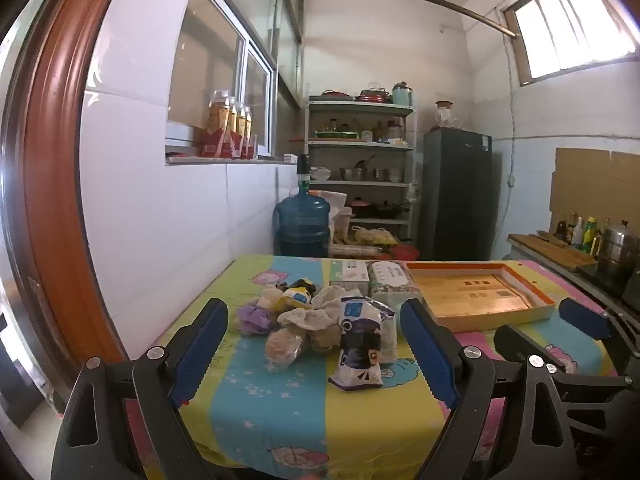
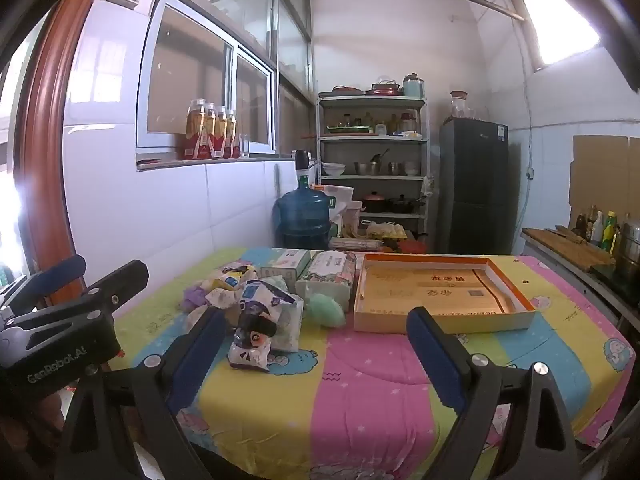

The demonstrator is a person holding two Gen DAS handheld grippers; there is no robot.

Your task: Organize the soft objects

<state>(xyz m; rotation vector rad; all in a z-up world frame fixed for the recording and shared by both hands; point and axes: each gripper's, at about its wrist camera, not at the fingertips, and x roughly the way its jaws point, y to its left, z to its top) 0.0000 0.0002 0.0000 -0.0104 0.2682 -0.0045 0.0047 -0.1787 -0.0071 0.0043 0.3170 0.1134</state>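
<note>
Lying empty beside heaped soft packets (image 1: 320, 320), orange tray (image 2: 440, 322); both grippers (image 1: 316, 344) (image 2: 316, 354) spread apart.

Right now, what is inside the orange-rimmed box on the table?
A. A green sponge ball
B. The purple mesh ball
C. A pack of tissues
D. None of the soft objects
D: the orange-rimmed box shows only its printed floor, while the green sponge ball lies on the tablecloth just left of it.
</note>
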